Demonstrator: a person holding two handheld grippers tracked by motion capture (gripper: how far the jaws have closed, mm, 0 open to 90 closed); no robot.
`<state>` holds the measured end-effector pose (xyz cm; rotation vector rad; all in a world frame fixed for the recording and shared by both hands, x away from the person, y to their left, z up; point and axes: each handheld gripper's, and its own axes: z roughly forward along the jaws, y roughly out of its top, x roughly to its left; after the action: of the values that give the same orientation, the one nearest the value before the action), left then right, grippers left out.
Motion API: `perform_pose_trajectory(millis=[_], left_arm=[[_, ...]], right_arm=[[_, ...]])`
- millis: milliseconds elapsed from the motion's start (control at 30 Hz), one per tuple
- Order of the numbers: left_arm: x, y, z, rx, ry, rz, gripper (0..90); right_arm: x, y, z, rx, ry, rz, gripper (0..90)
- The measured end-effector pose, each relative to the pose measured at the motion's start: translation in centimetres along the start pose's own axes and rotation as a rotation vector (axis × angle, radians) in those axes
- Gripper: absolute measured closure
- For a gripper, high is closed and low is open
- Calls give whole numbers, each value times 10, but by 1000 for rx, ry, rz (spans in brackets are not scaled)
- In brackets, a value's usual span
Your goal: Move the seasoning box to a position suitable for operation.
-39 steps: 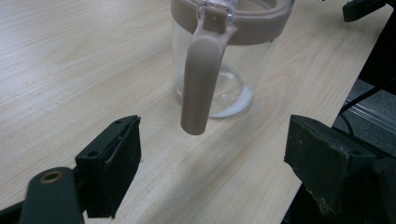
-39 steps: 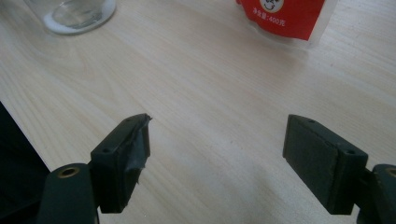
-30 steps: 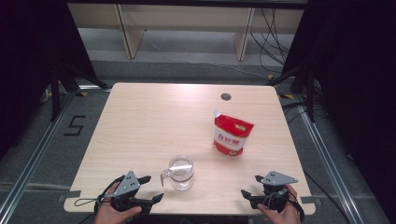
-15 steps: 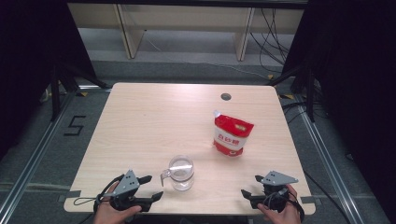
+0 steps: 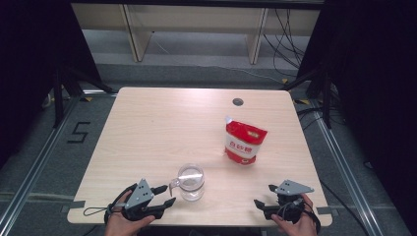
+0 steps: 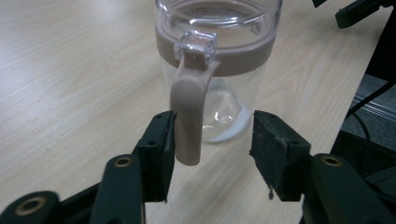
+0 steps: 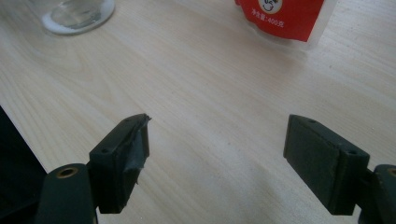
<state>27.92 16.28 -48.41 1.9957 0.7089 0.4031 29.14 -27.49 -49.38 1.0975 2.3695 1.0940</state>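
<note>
My left gripper [image 5: 164, 194] sits at about seven o'clock on the wooden table [image 5: 162, 128], near the front edge, pointing toward three o'clock at a clear glass jug [image 5: 191, 182]. My jaws have just been closing and stand at a middling gap with the jug's beige handle [image 6: 187, 119] between them. In the left gripper view, the left pad [image 6: 161, 147] looks to touch the side of the handle, while the right pad is apart from it, so nothing is clamped.

The jug stands upright at about six o'clock, just inside the front edge, long axis vertical. Its handle points toward nine o'clock, straight at my left gripper, and hangs downward from a clear hinge block on a beige collar around the mouth. The jug looks empty; its thick glass base shows through the wall.

A red and white pouch [image 5: 244, 143] lies flat at about three o'clock from the centre, its torn corner toward twelve. The right gripper view shows "400" on it [image 7: 286, 15]; the other white characters I cannot read.

My right gripper [image 5: 263, 201] rests at five o'clock by the front edge, jaws spread wide over bare wood, holding nothing.
</note>
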Motion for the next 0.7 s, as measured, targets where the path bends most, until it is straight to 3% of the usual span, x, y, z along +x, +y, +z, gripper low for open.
perform_pose_trajectory(millis=[133, 200, 267, 300, 400, 433, 467, 500, 667, 700], left_arm=[[1, 2, 3, -13, 30, -34, 562], [2, 2, 6, 10, 39, -21, 585], [2, 2, 8, 17, 51, -14, 600], [4, 2, 12, 17, 53, -9, 666], [6, 3, 13, 21, 58, 0, 724], [5, 4, 15, 18, 69, 10, 726], [9, 6, 16, 10, 71, 65, 725], [9, 5, 16, 17, 73, 44, 725], [20, 6, 17, 17, 93, 50, 739], [25, 6, 19, 7, 83, 24, 742]], right_arm=[[0, 0, 1, -1, 6, 2, 234], [0, 0, 2, 16, 38, -1, 236], [1, 0, 2, 16, 27, 8, 238], [0, 0, 2, 13, 30, 1, 238], [1, 0, 2, 13, 20, -1, 238], [1, 0, 3, 10, 22, -3, 241], [0, 0, 3, 9, 22, -6, 243], [0, 0, 3, 9, 22, -5, 243], [1, 0, 2, 17, 31, -2, 243], [1, 0, 1, 19, 36, 2, 244]])
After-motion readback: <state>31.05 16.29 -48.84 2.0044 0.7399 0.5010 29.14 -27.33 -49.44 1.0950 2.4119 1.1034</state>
